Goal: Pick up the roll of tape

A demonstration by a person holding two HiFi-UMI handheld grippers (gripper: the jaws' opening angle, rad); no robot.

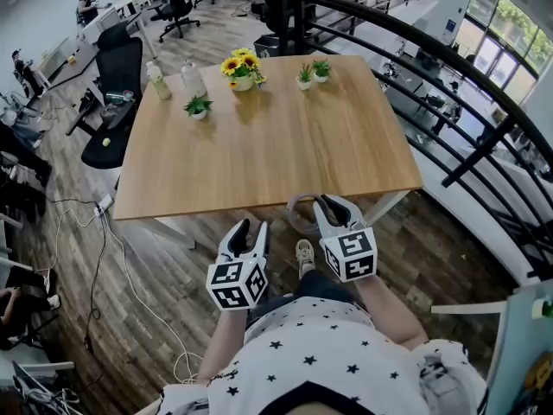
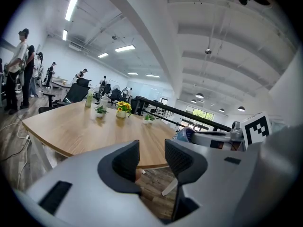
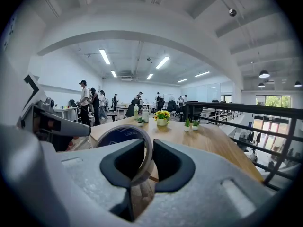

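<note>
Nearest the person, held off and below the near edge of the wooden table (image 1: 259, 145), the roll of tape (image 3: 120, 137) is already lifted clear. It looks like a light, stiff ring with a thin wall and a printed core. The smooth outer face is probably slick, so the surest hold is across the wall, one pad inside the hole and one outside. Squeezing the whole ring from both outer sides would risk it bending oval or popping out.

The right gripper (image 3: 147, 157) has it in just that way. Its jaws are drawn in to a narrow gap and pinch the ring's wall low down, while the rest of the roll stands up and to the left of them. In the head view the roll (image 1: 290, 214) shows as a pale loop hanging off the right gripper (image 1: 335, 206) in front of the table edge.

The left gripper (image 2: 151, 157) hangs just beside it, with its jaws slightly apart and nothing between them but floor.

Farther off, the tabletop is bare up to its far side. There stand a pot of sunflowers (image 1: 242, 69), small potted plants (image 1: 304, 76) and two bottles (image 1: 158, 81). A black railing (image 3: 246, 107) curves behind.
</note>
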